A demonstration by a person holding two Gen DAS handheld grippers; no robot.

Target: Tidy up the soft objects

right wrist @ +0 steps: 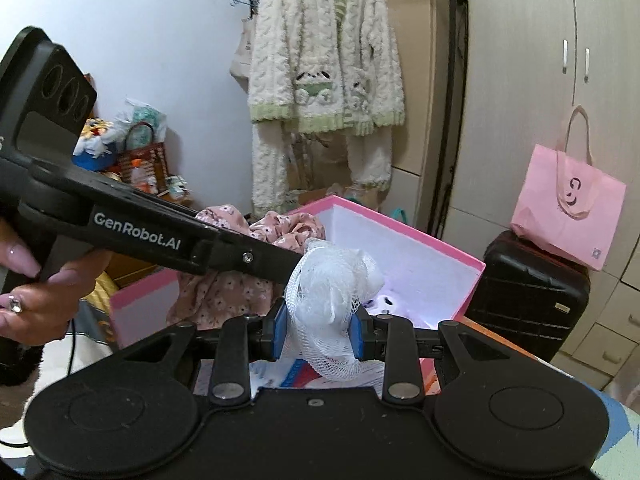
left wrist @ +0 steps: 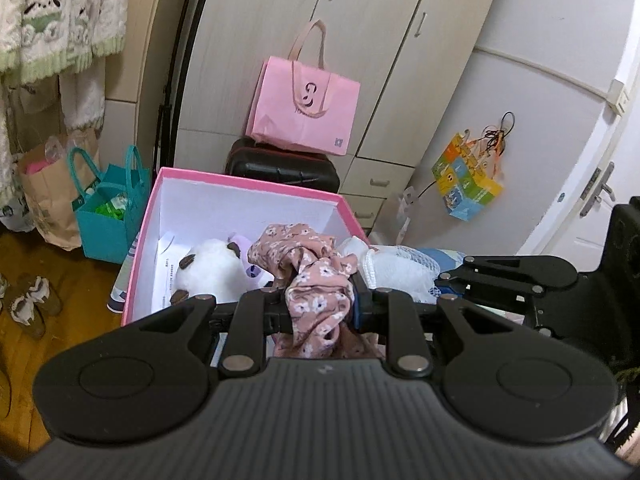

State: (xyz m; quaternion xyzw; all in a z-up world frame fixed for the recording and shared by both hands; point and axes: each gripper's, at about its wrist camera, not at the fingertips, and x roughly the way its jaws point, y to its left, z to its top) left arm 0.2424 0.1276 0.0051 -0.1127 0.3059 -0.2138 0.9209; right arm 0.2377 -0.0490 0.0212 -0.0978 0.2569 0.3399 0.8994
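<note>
In the left wrist view, paper bags (left wrist: 52,196) and a teal bag (left wrist: 110,212) stand on the floor at the left, partly cut off by hanging clothes. Next comes the pink box (left wrist: 244,184), open, with a white plush (left wrist: 212,268) lying inside; its lower part is hidden behind the claw body. The left claw (left wrist: 320,308) is clamped on a pink floral cloth (left wrist: 316,280), which bunches up over the box's near edge and hides the fingertips. Right of it a white mesh bundle (left wrist: 396,268) is held over the box's right corner, with the right claw's arm (left wrist: 520,276) reaching in from the frame edge.

In the right wrist view, a hand (right wrist: 40,300), cut off at the left, holds the left claw's handle, whose arm crosses over the floral cloth (right wrist: 228,292). The right claw (right wrist: 320,332) grips the mesh bundle (right wrist: 332,300) between blue pads (right wrist: 280,332), above the box (right wrist: 400,240). What lies under the bundle is hard to make out.
</note>
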